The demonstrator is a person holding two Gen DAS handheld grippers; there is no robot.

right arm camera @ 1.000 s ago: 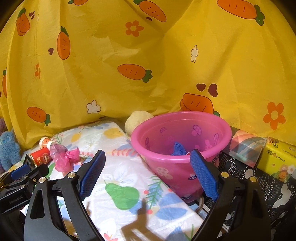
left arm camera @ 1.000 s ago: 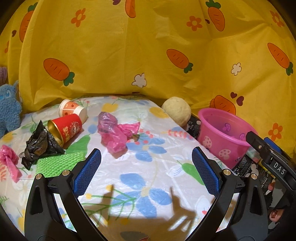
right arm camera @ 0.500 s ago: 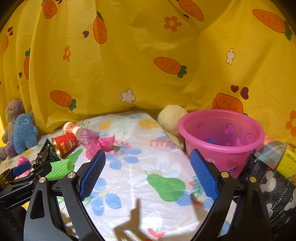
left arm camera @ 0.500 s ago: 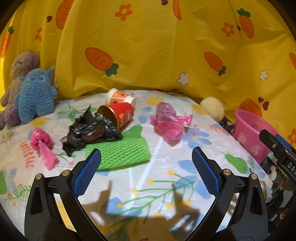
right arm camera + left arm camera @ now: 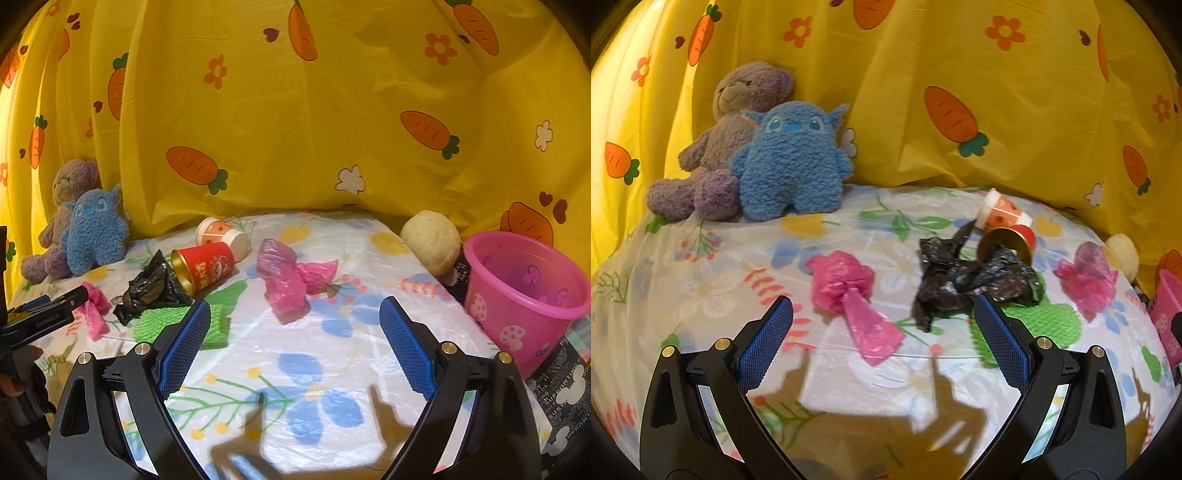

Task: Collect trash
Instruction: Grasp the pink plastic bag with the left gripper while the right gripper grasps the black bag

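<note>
Trash lies on the flowered cloth. A crumpled pink bag (image 5: 849, 291) lies just ahead of my open, empty left gripper (image 5: 882, 314). A black bag (image 5: 967, 280), a green foam net (image 5: 1045, 325), a red cup (image 5: 1012, 240) and an orange paper cup (image 5: 1001, 214) lie to its right. A second pink bag (image 5: 291, 280) lies ahead of my open, empty right gripper (image 5: 295, 317). The pink bucket (image 5: 524, 295) stands at the right.
A purple bear (image 5: 716, 144) and a blue plush (image 5: 790, 162) sit at the back left against the yellow carrot curtain (image 5: 295, 110). A cream ball (image 5: 430, 240) rests beside the bucket. Black printed boxes (image 5: 565, 387) lie at the right edge.
Both grippers have swung left, away from the bucket. The left one now faces the near pink bag and plush toys; the right one faces the middle of the cloth.
</note>
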